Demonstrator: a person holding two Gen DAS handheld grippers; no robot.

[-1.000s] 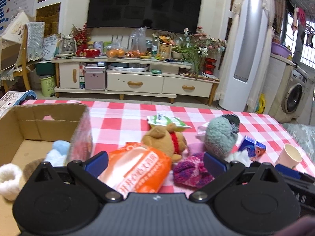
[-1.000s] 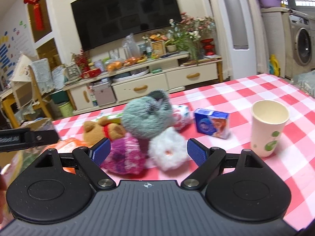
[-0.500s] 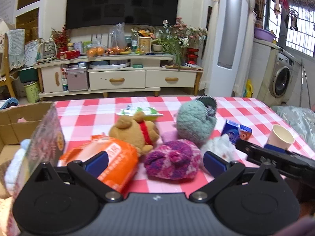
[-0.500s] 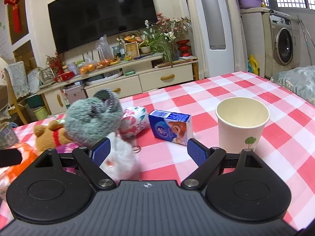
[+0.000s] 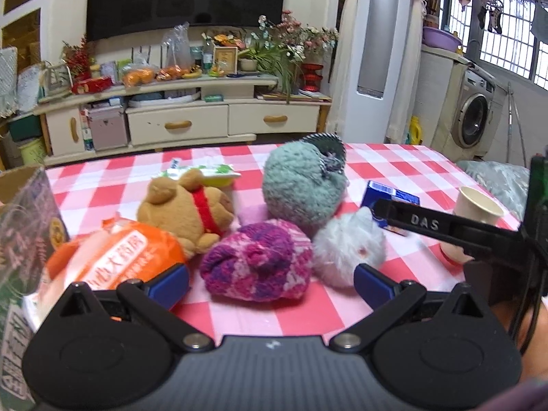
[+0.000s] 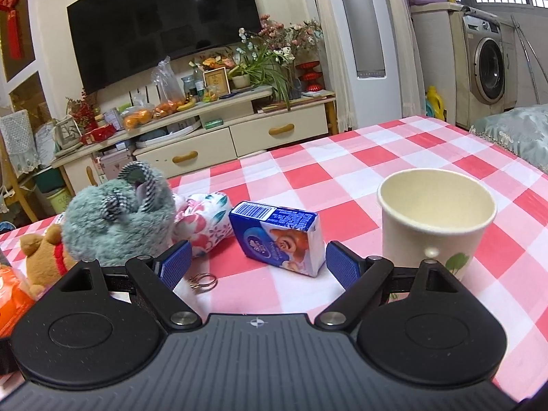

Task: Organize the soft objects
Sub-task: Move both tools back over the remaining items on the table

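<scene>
Soft things lie on the red-checked tablecloth (image 5: 404, 171). In the left wrist view a pink-purple knitted ball (image 5: 257, 267) sits right in front of my open, empty left gripper (image 5: 272, 282). Beside it are a white fluffy ball (image 5: 347, 246), a grey-green plush (image 5: 303, 188), a brown teddy with a red scarf (image 5: 186, 209) and an orange packet (image 5: 113, 257). My right gripper (image 6: 258, 262) is open and empty, close in front of a blue tissue pack (image 6: 279, 236). The grey-green plush (image 6: 116, 215) and a floral pouch (image 6: 202, 221) lie to its left.
A paper cup (image 6: 433, 219) stands at the right. A small metal ring (image 6: 202, 281) lies near the right gripper's left finger. A cardboard box edge (image 5: 20, 174) and a snack bag (image 5: 24, 239) are at the far left. The right gripper's arm (image 5: 445, 227) crosses the left wrist view.
Both grippers have swung to the right. The cardboard box has slid nearly out of the left view. The right view now centres on the tissue pack and cup instead of the plush pile.
</scene>
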